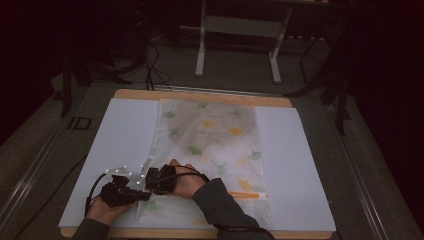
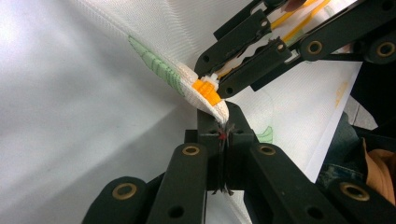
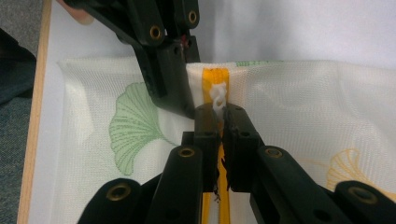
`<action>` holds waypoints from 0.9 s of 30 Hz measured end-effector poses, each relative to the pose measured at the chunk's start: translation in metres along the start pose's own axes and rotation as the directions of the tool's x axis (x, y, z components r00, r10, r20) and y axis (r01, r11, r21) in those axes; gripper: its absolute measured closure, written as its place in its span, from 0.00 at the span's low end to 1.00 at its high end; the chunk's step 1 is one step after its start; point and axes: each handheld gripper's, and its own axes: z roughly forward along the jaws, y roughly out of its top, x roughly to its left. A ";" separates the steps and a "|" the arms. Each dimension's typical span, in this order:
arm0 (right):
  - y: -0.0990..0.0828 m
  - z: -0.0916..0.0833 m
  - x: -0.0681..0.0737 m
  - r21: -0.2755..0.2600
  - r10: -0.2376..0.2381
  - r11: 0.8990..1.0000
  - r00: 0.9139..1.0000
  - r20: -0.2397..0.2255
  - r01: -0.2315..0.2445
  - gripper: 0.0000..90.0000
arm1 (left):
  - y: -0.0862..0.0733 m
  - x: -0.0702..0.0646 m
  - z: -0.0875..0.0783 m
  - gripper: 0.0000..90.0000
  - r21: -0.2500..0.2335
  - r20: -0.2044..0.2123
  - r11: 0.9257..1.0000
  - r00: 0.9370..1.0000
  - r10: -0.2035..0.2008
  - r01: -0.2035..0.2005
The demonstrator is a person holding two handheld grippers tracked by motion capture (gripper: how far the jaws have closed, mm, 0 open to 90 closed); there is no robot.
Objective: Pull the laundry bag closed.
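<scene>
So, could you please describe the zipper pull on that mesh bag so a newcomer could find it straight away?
On the white sheet lies a mesh bag printed with ginkgo leaves. At its near left corner both grippers meet. The small white zipper pull sits at the end of the orange zipper tape, pinched in the right gripper: the bag's one white plastic piece.

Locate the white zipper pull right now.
In the right gripper view the white zipper pull sits on the orange zipper at the mesh bag corner, pinched by the right gripper.
</scene>
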 end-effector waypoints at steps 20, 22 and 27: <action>-0.003 -0.003 0.002 -0.014 -0.012 1.000 1.000 0.023 0.013 0.95 | -0.001 0.001 -0.001 0.98 -0.011 0.017 1.000 1.000 -0.010 0.010; -0.003 -0.004 0.003 -0.016 -0.013 1.000 1.000 0.026 0.014 0.96 | -0.001 0.001 -0.001 0.98 -0.005 0.013 1.000 1.000 -0.008 0.008; -0.003 -0.005 0.003 -0.019 -0.017 1.000 0.999 0.031 0.018 1.00 | 0.000 0.001 -0.001 0.98 -0.007 0.013 1.000 1.000 -0.011 0.011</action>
